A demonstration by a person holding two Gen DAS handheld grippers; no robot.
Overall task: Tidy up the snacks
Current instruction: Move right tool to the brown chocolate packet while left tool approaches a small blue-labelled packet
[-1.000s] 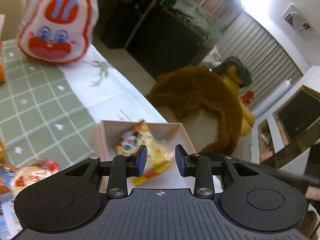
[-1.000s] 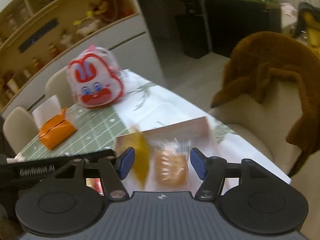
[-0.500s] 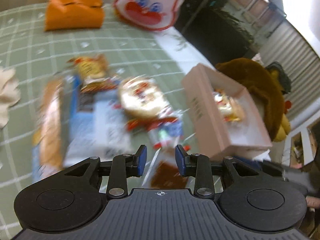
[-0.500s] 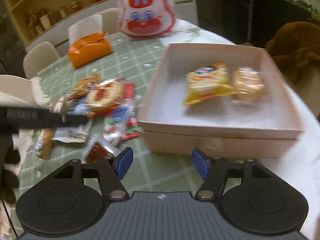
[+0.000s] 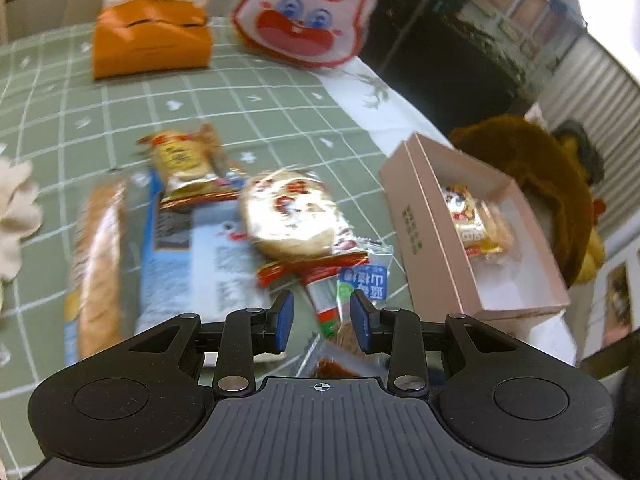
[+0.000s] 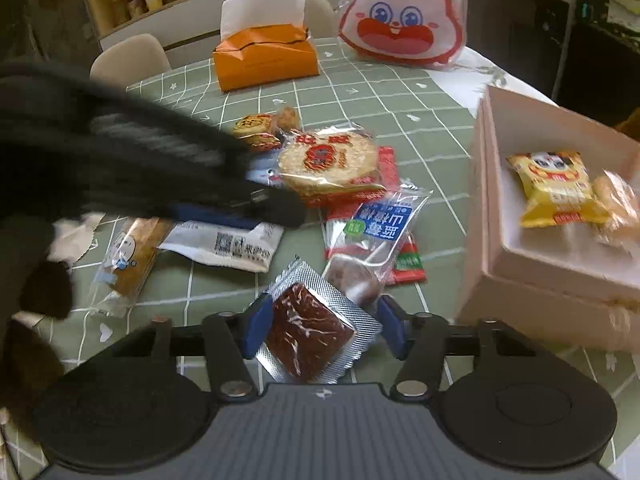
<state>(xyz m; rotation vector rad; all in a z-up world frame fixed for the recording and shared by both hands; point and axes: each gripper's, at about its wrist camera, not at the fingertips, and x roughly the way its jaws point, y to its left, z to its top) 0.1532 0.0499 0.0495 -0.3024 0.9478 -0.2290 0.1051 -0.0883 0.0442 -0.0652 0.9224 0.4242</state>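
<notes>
A pile of wrapped snacks lies on the green checked tablecloth: a round rice cracker point(image 5: 294, 216) point(image 6: 328, 158), a clear pack with a blue label point(image 6: 378, 240) point(image 5: 362, 284), a silver foil pack of dark red snack point(image 6: 316, 330), a long bread stick point(image 5: 100, 256) point(image 6: 128, 258). A pink box point(image 5: 420, 236) point(image 6: 480, 208) at the right holds a yellow packet point(image 6: 554, 186) point(image 5: 468, 216) and a bun. My left gripper point(image 5: 322, 322) is open above the pile. My right gripper point(image 6: 322, 330) is open with a finger on each side of the foil pack. The left gripper crosses the right wrist view as a dark blur.
An orange tissue box point(image 6: 266, 60) point(image 5: 150, 42) and a red-and-white rabbit bag point(image 6: 402, 12) point(image 5: 306, 12) stand at the table's far side. A brown plush point(image 5: 532, 172) lies on a chair beyond the box. Chairs and shelves stand behind the table.
Both grippers have swung from the pink box to the snack pile. The right gripper has come down low around the foil pack. Both stay open.
</notes>
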